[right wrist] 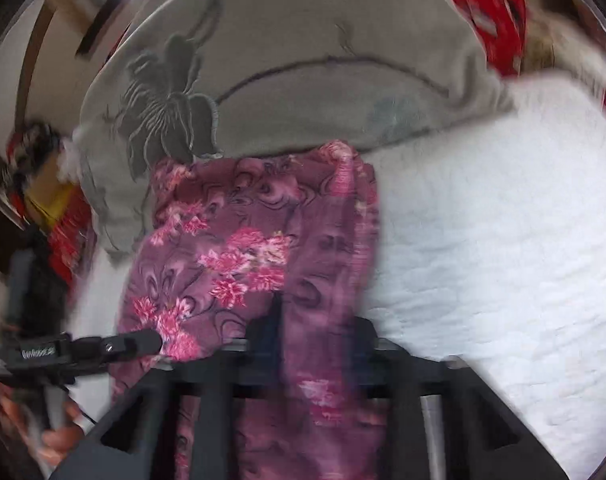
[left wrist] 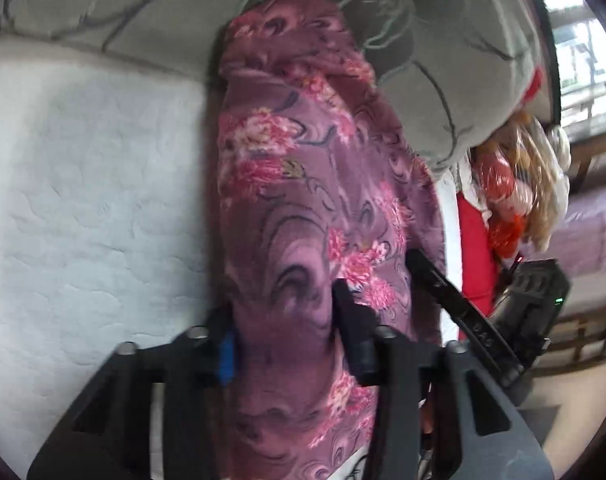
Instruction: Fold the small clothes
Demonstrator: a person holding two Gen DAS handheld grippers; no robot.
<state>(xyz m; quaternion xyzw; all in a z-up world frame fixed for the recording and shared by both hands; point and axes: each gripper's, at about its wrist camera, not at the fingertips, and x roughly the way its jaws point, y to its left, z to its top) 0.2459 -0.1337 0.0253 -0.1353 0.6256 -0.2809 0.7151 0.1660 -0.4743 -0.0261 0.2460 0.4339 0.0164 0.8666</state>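
Purple flowered cloth [left wrist: 303, 184] lies on the white bed [left wrist: 83, 184], and I grip its near edge with both claws, left claw [left wrist: 283, 320] and right claw [right wrist: 315, 340], narrow on it. Next I should probably lift this edge and fold it forward evenly.

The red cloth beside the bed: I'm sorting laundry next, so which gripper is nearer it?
Right gripper, though both grip the purple floral garment; red cloth lies off its side.
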